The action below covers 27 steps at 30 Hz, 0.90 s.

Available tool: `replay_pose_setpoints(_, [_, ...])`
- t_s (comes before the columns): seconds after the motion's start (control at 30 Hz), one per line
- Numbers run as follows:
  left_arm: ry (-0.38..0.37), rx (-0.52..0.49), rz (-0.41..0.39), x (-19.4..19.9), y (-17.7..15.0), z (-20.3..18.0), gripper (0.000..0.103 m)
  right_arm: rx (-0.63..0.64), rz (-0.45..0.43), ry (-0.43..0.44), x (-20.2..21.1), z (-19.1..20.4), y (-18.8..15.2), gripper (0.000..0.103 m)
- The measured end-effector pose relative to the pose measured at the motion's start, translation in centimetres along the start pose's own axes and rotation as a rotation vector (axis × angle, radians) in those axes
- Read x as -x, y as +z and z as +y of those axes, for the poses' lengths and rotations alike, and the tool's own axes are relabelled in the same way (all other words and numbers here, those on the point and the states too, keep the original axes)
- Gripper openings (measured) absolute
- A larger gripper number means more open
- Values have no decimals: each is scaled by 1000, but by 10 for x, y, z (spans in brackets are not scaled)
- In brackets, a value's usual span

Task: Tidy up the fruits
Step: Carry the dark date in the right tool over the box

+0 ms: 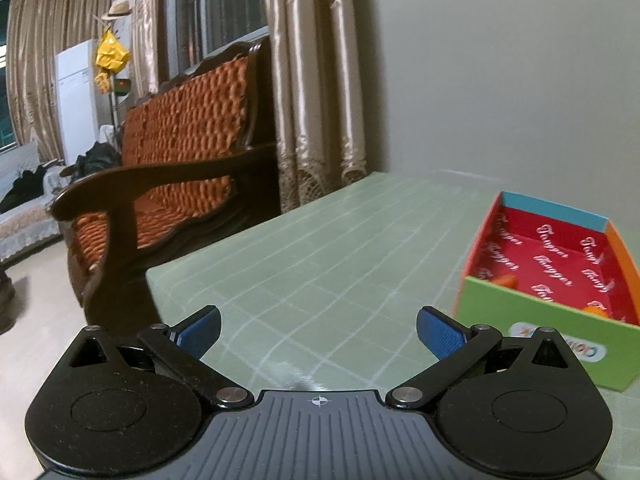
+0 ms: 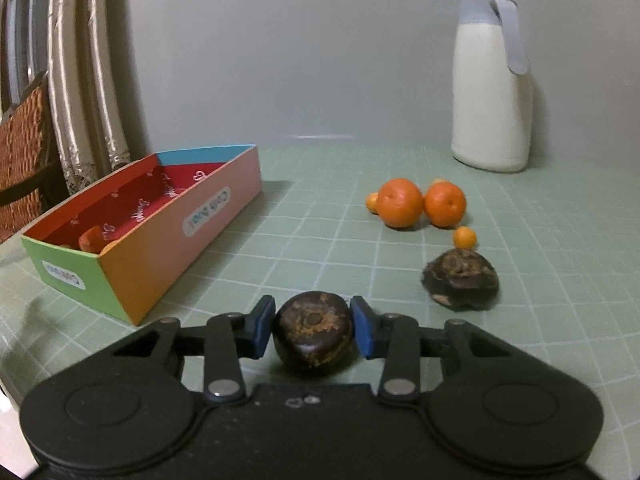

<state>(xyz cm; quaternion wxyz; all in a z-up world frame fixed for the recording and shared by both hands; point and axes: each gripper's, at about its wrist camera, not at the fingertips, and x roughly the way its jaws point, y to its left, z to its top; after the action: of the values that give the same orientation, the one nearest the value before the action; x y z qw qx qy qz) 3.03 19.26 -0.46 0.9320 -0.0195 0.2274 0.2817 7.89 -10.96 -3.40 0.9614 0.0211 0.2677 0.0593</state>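
Here the mat [image 1: 320, 248] ends at a near-left edge, a wooden bench [image 1: 176, 152] beyond it; bare mat lies ahead of the left gripper [image 1: 318, 334], whose jaws stand wide with nothing between. The box [image 1: 560, 264] sits at its two o'clock. Only the right view shows the fruit: two oranges [image 2: 400, 202], small ones beside them, a dark fruit [image 2: 460, 280] at one o'clock, a white jug [image 2: 490, 92] behind. The right gripper [image 2: 313, 330] has a second dark fruit [image 2: 313, 330] between its pads [image 2: 262, 330], both touching it.
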Motion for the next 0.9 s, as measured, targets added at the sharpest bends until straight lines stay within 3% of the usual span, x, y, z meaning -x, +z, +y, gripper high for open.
replay_pose_setpoints(0.47, [41, 84, 60, -10, -9, 43, 103, 57, -96, 64, 4, 27, 12, 40])
replay_pose_setpoints(0.9, [50, 114, 75, -15, -12, 55, 103, 76, -159, 158, 7, 53, 30, 40])
